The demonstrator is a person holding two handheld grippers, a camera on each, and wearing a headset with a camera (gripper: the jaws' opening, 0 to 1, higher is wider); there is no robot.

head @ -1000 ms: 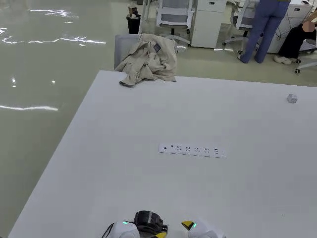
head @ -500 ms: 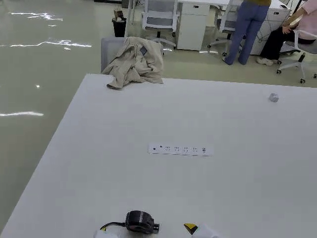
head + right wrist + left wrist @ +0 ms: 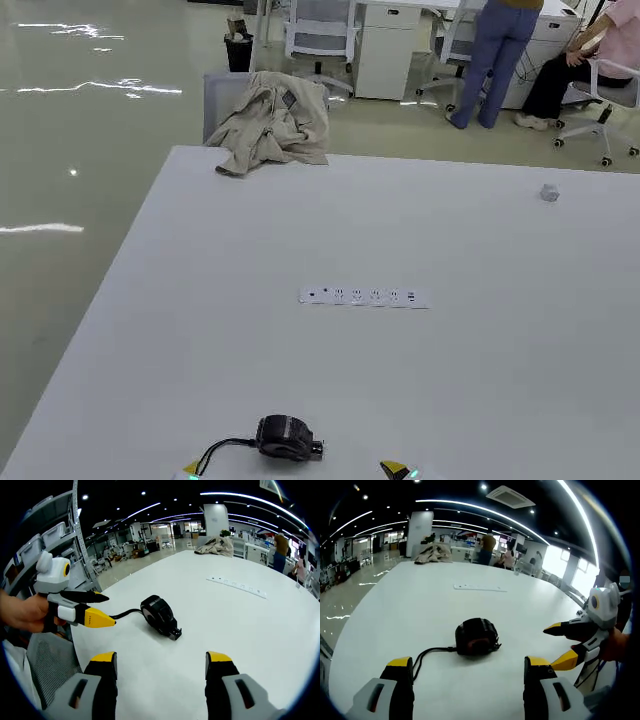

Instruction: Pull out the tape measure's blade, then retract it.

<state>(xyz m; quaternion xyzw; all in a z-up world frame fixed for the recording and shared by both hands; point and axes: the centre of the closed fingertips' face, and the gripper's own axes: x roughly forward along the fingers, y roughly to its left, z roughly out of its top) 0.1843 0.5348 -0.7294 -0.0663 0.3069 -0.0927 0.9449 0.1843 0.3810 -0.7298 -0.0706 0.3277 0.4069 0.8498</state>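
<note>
While the tape (image 3: 288, 438) sits at the near edge of the surface (image 3: 400, 230), between my 2 tools, I judge its black case hard, compact and fairly heavy, and apt to skate on the smooth top. I would clamp the case body with the left tool (image 3: 468, 662) and pinch the hook (image 3: 175, 632) at its right end with the right tool (image 3: 161, 656). The blade should be thin, springy and quick to snap back. Both tools stand wide open, holding and touching nothing. A strap (image 3: 427, 655) trails left from the case.
</note>
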